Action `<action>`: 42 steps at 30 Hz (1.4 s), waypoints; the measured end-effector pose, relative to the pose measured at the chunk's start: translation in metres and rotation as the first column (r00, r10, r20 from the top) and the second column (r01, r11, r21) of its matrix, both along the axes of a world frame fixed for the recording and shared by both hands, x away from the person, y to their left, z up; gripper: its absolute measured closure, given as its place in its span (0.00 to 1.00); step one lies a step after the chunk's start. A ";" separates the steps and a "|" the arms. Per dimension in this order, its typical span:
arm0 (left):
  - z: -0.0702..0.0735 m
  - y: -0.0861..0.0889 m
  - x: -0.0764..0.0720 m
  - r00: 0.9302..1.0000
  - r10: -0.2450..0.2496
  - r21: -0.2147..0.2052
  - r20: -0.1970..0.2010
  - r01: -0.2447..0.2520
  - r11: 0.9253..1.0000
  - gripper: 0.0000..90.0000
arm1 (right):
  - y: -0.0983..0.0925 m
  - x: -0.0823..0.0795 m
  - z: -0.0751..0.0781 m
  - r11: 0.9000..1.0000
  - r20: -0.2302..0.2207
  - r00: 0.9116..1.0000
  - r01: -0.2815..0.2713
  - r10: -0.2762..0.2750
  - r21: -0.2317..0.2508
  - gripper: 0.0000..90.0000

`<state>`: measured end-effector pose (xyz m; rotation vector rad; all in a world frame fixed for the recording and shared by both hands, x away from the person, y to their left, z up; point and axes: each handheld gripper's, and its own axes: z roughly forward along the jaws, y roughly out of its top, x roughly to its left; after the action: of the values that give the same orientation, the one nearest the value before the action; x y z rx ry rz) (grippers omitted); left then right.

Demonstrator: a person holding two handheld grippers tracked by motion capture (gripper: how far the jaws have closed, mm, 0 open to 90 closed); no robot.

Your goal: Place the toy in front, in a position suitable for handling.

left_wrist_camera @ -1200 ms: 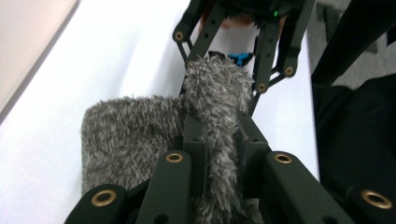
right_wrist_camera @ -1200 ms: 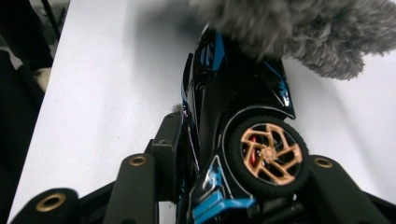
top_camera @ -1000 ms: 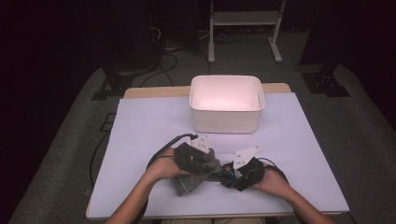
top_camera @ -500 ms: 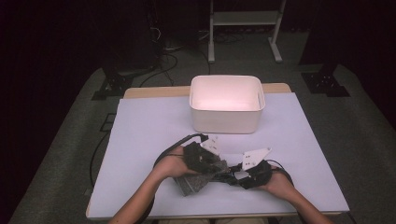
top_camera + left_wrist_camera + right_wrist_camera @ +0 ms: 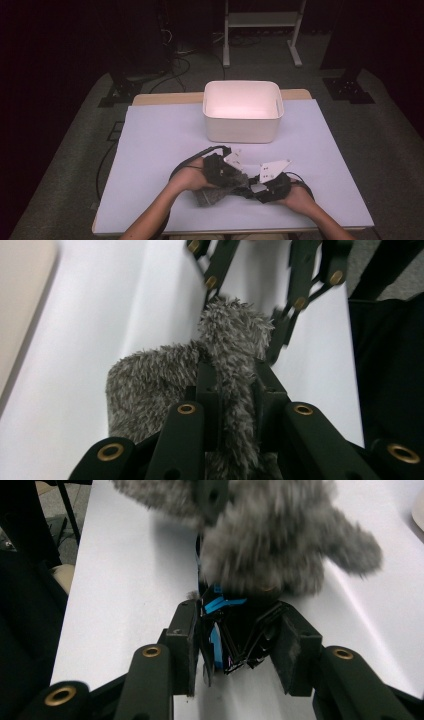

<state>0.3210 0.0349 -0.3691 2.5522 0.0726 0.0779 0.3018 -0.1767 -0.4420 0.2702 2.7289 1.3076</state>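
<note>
A grey furry cloth thing (image 5: pixel 212 195) lies on the table's near middle. My left gripper (image 5: pixel 244 182) reaches over it from the left and is shut on a fold of the fur (image 5: pixel 235 340), which is bunched between its pads. My right gripper (image 5: pixel 253 190) faces it from the right, tip to tip. Its jaws have just been closing. Between them sits a black thing with blue marks (image 5: pixel 240 630), and both pads lie against its sides. The furry thing (image 5: pixel 280 535) hangs just beyond it. What the black thing is I cannot tell.
A white open bin (image 5: pixel 240 131) stands at the middle back of the white-covered table (image 5: pixel 160 140). A person's forearms come in from the near edge. Dark floor, cables and a stand lie beyond the table.
Both hands and the furry thing sit a little further right than a second ago. Over the last half second nothing has visibly moved.
</note>
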 end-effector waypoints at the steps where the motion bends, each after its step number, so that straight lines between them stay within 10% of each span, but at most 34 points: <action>1: 0.000 0.003 0.000 1.000 0.008 -0.005 -0.008 -0.008 1.000 0.87 | 0.000 0.000 0.000 1.000 0.001 1.000 0.000 0.000 0.002 0.63; 9: -0.001 -0.018 -0.002 0.997 -0.067 -0.079 -0.049 0.063 0.995 0.87 | 0.001 0.000 0.000 1.000 0.008 1.000 -0.004 0.004 -0.002 0.63; 18: -0.001 -0.008 -0.001 0.999 -0.039 -0.009 0.002 0.039 0.999 0.87 | 0.000 0.001 -0.001 1.000 0.003 1.000 -0.003 0.003 0.003 0.63; 25: -0.001 0.022 0.007 0.999 0.049 -0.034 -0.006 -0.049 0.998 0.87 | 0.000 0.002 -0.001 1.000 -0.003 1.000 -0.004 0.004 0.006 0.63; 35: -0.003 -0.023 -0.006 0.998 -0.062 -0.039 0.029 0.063 0.997 0.86 | 0.000 0.001 -0.002 1.000 0.005 1.000 -0.005 0.005 0.008 0.63; 42: -0.002 -0.007 -0.002 0.999 -0.033 -0.019 0.031 0.034 0.999 0.86 | 0.000 0.000 -0.001 1.000 0.008 1.000 -0.005 0.005 0.002 0.63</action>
<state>0.3190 0.0280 -0.3711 2.5314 0.0186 0.1035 0.3020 -0.1763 -0.4432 0.2577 2.7237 1.3097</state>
